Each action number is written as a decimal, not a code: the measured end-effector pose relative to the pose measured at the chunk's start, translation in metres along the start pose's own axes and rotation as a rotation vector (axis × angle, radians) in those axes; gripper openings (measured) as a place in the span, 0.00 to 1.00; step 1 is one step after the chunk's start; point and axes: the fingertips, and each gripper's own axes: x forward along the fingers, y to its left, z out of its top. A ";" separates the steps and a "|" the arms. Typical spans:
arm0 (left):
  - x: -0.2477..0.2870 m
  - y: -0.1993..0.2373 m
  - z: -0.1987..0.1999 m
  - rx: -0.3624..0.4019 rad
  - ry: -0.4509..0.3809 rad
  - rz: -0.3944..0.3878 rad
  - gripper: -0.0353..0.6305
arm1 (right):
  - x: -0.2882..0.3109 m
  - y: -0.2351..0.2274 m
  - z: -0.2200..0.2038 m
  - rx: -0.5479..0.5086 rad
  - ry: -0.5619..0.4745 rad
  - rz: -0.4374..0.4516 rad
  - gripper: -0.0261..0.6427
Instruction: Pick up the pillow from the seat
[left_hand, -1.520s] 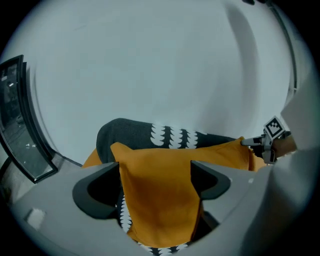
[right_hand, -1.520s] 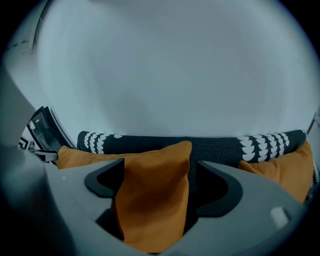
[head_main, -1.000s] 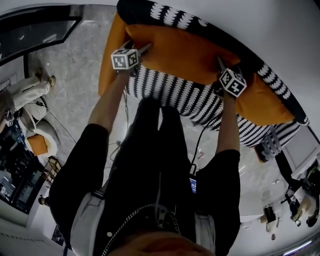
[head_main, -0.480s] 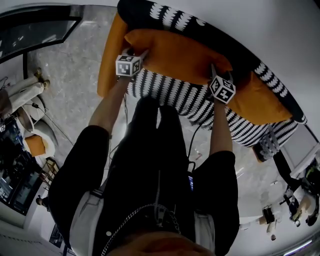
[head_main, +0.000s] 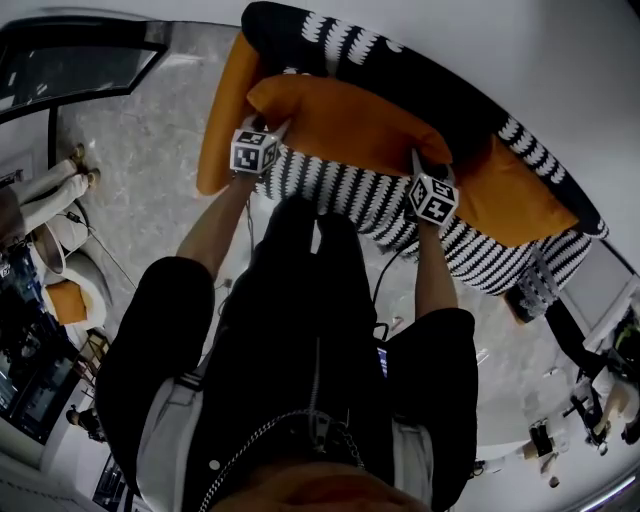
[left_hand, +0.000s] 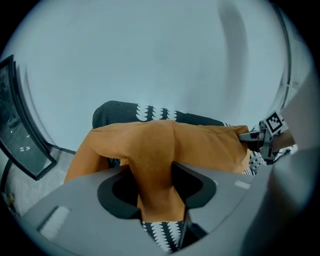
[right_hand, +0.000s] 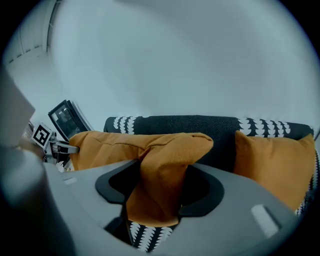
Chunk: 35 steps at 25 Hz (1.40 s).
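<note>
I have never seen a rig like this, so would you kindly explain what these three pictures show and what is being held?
There is no robot here. A person stands over a striped sofa with a hand-held gripper in each hand. The head view looks steeply down from a camera on the person's head. The two gripper views come from cameras riding on the grippers, looking along their jaws. On the sofa sit an orange pillow and a second pillow. The left gripper and right gripper are each closing their jaws on one end of the first pillow, with fabric bunched between them.
</note>
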 end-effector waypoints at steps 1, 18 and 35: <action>-0.005 0.000 0.002 0.006 -0.005 0.003 0.34 | -0.004 0.004 0.000 -0.002 -0.005 0.003 0.42; -0.143 -0.013 0.145 0.180 -0.293 -0.053 0.32 | -0.117 0.066 0.127 0.004 -0.283 0.041 0.41; -0.272 -0.086 0.316 0.353 -0.576 -0.083 0.29 | -0.264 0.071 0.271 -0.030 -0.603 -0.038 0.38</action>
